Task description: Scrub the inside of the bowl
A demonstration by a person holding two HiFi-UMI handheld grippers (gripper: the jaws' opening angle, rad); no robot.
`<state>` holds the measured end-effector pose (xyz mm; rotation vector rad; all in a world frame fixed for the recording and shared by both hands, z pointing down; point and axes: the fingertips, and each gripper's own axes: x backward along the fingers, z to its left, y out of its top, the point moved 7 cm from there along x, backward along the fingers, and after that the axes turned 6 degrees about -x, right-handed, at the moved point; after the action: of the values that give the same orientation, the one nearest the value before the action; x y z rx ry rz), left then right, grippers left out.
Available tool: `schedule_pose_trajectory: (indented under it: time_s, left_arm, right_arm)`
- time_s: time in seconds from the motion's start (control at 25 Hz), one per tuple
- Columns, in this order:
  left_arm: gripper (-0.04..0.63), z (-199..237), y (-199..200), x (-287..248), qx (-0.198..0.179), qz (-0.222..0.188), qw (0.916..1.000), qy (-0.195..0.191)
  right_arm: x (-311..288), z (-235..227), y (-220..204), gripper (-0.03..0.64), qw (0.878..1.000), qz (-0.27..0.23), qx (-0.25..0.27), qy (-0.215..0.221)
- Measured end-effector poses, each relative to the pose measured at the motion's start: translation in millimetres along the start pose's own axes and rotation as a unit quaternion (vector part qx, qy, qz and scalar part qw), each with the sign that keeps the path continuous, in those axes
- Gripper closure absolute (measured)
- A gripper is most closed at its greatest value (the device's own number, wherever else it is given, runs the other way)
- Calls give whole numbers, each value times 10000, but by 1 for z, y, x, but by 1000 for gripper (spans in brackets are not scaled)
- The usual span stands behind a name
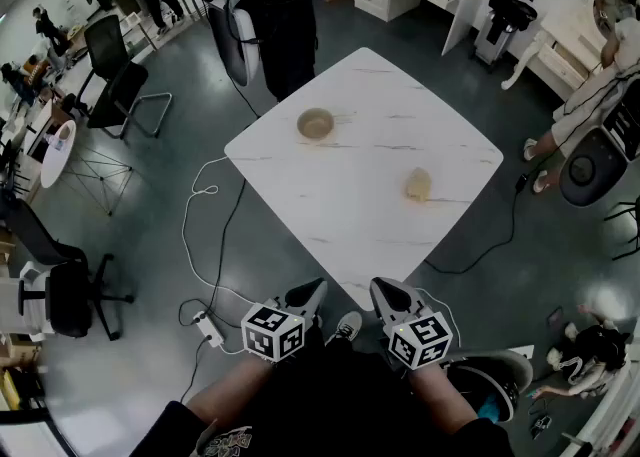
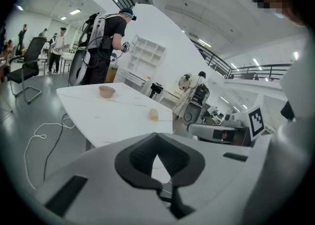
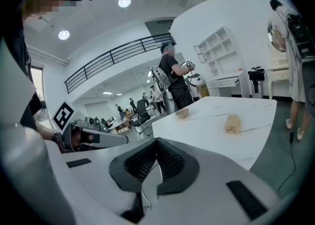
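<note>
A small tan bowl (image 1: 316, 124) stands upright on the far left part of the white marble-look table (image 1: 340, 195); it also shows in the left gripper view as the bowl (image 2: 107, 91) and in the right gripper view as the bowl (image 3: 182, 113). A tan sponge (image 1: 418, 185) lies on the table's right part, also visible as the sponge (image 2: 153, 115) and the sponge (image 3: 232, 124). My left gripper (image 1: 309, 296) and right gripper (image 1: 388, 295) hang side by side off the table's near corner, well short of both objects. Both are shut with nothing between their jaws.
A person stands at the table's far side (image 1: 275, 15). Another person (image 1: 590, 95) stands at the right by a chair. White and black cables (image 1: 205, 245) trail over the floor on the left to a power strip. Office chairs (image 1: 120, 85) and desks fill the left side.
</note>
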<state>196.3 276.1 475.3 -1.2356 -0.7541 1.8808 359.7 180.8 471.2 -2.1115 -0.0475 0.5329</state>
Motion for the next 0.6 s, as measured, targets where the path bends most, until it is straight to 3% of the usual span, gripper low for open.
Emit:
schedule_pose_trajectory:
  time_s: [0.32, 0.6]
  left_arm:
    - [589, -2, 2, 2, -5, 8, 10000, -24]
    - [589, -2, 2, 8, -35, 17, 10000, -30]
  right_arm:
    - [0, 4, 2, 597, 10000, 18, 30, -2]
    - [3, 3, 1, 595, 9996, -123, -236, 17]
